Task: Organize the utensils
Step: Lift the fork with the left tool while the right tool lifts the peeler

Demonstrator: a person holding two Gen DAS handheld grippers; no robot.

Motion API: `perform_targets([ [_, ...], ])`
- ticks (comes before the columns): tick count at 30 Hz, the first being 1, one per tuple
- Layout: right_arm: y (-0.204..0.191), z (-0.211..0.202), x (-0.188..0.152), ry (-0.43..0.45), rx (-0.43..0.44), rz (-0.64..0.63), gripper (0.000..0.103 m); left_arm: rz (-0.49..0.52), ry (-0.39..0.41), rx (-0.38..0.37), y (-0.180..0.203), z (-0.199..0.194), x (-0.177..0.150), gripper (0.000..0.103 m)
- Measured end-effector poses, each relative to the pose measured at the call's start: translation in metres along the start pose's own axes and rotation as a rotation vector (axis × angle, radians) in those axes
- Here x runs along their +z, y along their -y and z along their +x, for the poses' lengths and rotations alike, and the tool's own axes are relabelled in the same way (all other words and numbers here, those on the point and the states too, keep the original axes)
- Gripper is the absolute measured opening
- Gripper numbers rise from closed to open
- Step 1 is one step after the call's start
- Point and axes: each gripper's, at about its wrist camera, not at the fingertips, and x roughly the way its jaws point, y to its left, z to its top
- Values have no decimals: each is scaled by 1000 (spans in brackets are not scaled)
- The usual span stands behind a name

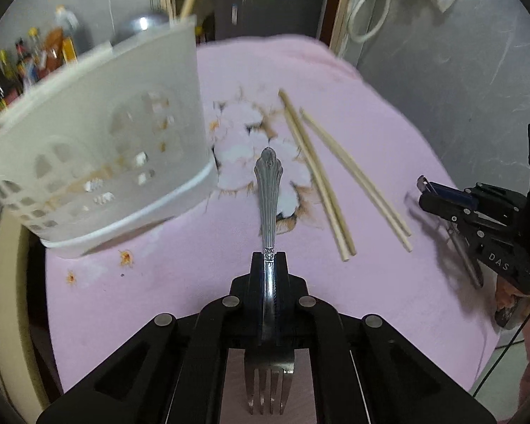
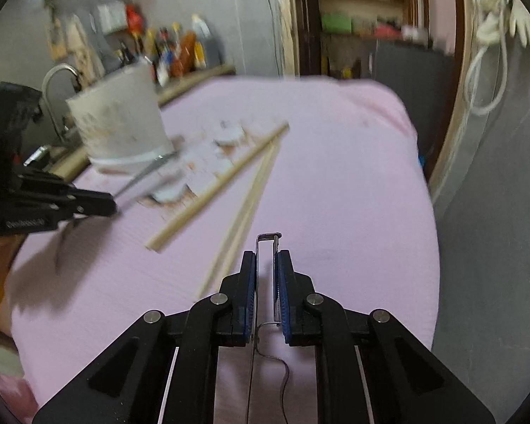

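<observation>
My left gripper (image 1: 269,258) is shut on a silver fork (image 1: 269,190), handle pointing forward and tines back toward the camera, held above the pink tablecloth (image 1: 371,282). It also shows in the right wrist view (image 2: 113,205) with the fork (image 2: 141,176) near the holder. A white perforated utensil holder (image 1: 99,134) stands at the left, holding a chopstick. Several wooden chopsticks (image 1: 318,176) lie on the cloth, also in the right wrist view (image 2: 236,176). My right gripper (image 2: 266,258) is shut on a thin metal wire-handled utensil (image 2: 266,236); its working end is hidden.
The table is round with a flower print (image 1: 251,152) at its centre. Sauce bottles (image 1: 28,60) and a tap (image 2: 53,81) stand behind the holder. A grey wall (image 1: 459,70) is close on the right. A cable hangs there.
</observation>
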Motion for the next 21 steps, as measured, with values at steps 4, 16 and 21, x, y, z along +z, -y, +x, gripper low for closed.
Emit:
perform_targets([
  [4,-20,-22,-1,151,-5,-43,10,-14,216,29,12,-28,-15,2],
  [16,-59,-62,18,614,16,-69,10,-133,597,99,10,-75,-26,3],
  [21,-67,-71,43,763,63,-42,10,-131,685,112,4,-94,-13,3],
])
